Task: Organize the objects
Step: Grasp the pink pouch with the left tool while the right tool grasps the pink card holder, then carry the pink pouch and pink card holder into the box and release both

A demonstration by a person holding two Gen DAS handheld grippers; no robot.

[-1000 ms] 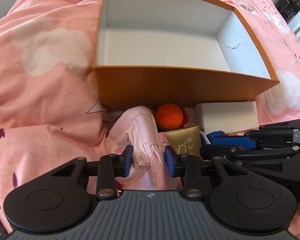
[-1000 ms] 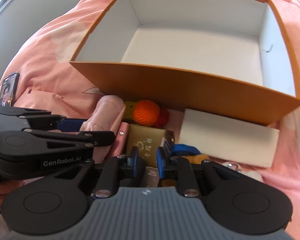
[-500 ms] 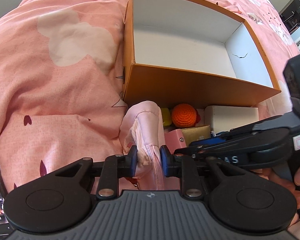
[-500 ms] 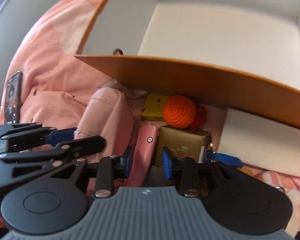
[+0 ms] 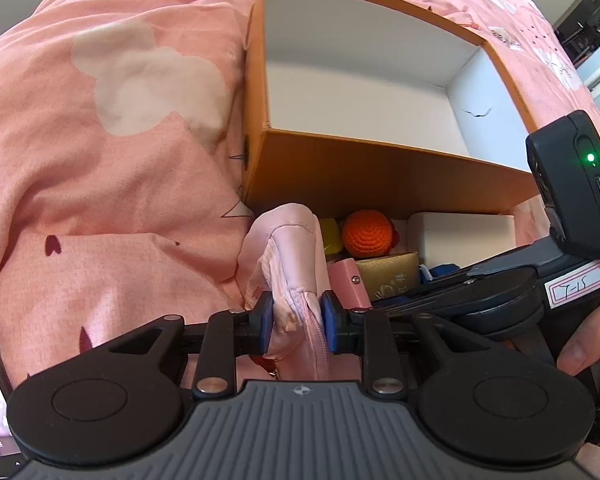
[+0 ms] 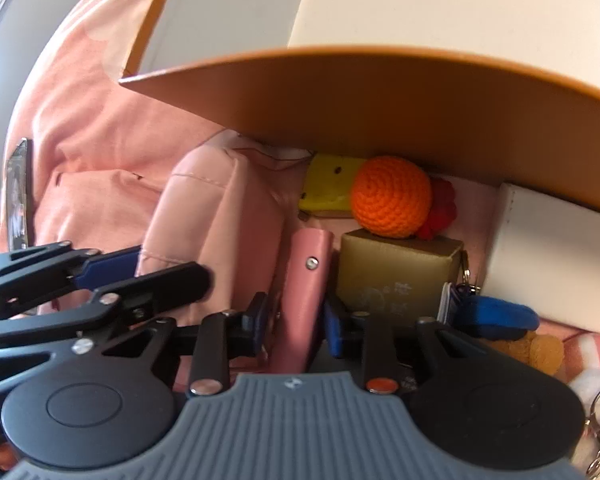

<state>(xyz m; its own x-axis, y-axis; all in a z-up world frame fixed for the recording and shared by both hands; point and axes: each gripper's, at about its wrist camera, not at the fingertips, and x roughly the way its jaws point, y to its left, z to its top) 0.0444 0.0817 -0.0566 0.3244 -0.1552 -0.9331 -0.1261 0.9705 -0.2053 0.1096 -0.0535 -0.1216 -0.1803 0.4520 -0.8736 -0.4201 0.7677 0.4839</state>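
Observation:
An open orange box point(image 5: 340, 168) with a white inside lies on the pink bedspread. Small items sit against its near wall. My left gripper point(image 5: 296, 322) is shut on a fold of the pink zip pouch point(image 5: 288, 248). Just right of the pouch stands a slim pink case with a snap point(image 6: 308, 280). My right gripper point(image 6: 296, 322) straddles that case; its jaws are closing and the blue pads sit against the case's sides. The right gripper's body crosses the right side of the left wrist view, with a hand around it.
Behind the case are a gold box point(image 6: 396, 272), an orange crochet ball point(image 6: 392, 196), a yellow toy point(image 6: 328, 188) and a white box point(image 6: 552, 248). A blue plush piece point(image 6: 496, 316) and key rings lie at the right. A phone point(image 6: 18, 200) rests far left on the bedspread.
My left gripper has closed on the pink pouch. The right gripper has dropped nearer the items, shifted left from the gold box to the pink case, and widened then narrowed its jaws around it.

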